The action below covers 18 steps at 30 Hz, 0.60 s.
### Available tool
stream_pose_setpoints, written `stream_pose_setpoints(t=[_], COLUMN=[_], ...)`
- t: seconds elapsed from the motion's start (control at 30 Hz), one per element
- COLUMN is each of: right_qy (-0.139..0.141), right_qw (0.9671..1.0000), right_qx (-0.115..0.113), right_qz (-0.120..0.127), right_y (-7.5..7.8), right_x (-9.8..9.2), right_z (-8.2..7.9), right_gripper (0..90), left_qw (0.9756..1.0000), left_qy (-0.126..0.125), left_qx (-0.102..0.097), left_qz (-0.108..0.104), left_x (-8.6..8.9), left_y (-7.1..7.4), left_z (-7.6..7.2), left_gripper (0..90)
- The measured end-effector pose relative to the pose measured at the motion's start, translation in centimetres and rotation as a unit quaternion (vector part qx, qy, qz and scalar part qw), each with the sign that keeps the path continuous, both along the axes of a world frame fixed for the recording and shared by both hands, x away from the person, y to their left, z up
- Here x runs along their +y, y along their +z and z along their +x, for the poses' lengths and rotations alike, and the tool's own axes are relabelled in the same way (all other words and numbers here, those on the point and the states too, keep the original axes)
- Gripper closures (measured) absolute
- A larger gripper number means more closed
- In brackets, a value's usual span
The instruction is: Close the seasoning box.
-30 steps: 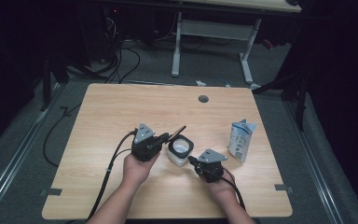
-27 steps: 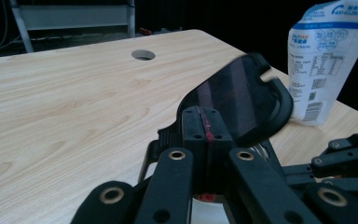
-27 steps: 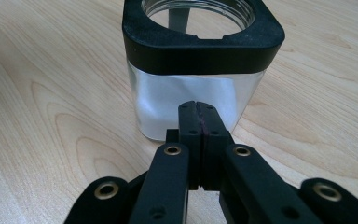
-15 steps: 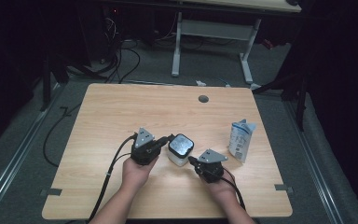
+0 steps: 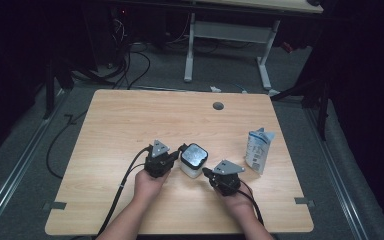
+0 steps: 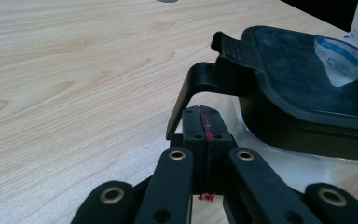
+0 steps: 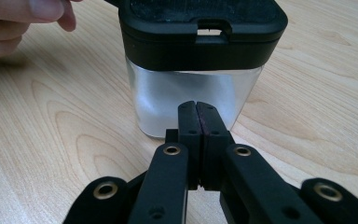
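jar [image 5: 193, 161] with black lid [image 5: 194, 154], near the front middle of the worktop [image 5: 130, 125], upright on the wood, clear walls, lid on top. sits between the two grippers. worktop pale wood, round grommet [image 5: 218, 106] toward the far edge, tape marks at the front corners. carton [image 5: 258, 150] standing well to the right of the jar, apart from it, top torn open. left gripper [image 5: 172, 156] just left of the jar, held in the left hand [image 5: 149, 182], cable trailing back toward the front edge; jaws pressed fully together, nothing between them, tips just under the black latch [image 6: 191, 100] that sticks out from the lid's side. cannot tell whether tips touch the latch. right gripper [image 5: 207, 172] just right of and in front of the jar, in the right hand [image 5: 236, 202]; jaws likewise closed tight on nothing, pointing at the jar's clear wall, very near it, contact not clear. second latch [image 7: 209, 27] flat against the lid edge facing the right gripper.
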State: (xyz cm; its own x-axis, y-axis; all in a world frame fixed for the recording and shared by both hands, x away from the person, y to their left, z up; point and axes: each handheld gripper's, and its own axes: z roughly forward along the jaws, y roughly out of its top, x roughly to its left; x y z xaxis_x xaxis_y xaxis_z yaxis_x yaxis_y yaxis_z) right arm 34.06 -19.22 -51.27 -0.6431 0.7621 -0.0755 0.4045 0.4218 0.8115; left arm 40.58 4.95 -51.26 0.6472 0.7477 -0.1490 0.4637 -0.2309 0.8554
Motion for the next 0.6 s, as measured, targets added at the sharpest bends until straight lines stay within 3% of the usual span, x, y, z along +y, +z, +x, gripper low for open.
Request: stream_pose_setpoints(t=[0.43,0.6], right_qy=[-0.007,-0.009], right_qw=[1.0,1.0], right_qx=[0.003,0.003], right_qz=[0.0,-0.001], right_y=[0.0,-0.1], right_x=[-0.2,-0.3], right_z=[0.0,0.0], right_gripper=[88.6,87.8], left_qw=[1.0,0.9999], left_qy=[-0.005,0.002], left_qx=[-0.002,-0.009], left_qz=[0.005,0.014], left_x=[-1.0,-0.5], left_y=[-0.5,-0.7], left_z=[2.1,2.1], left_gripper=[90.0,90.0])
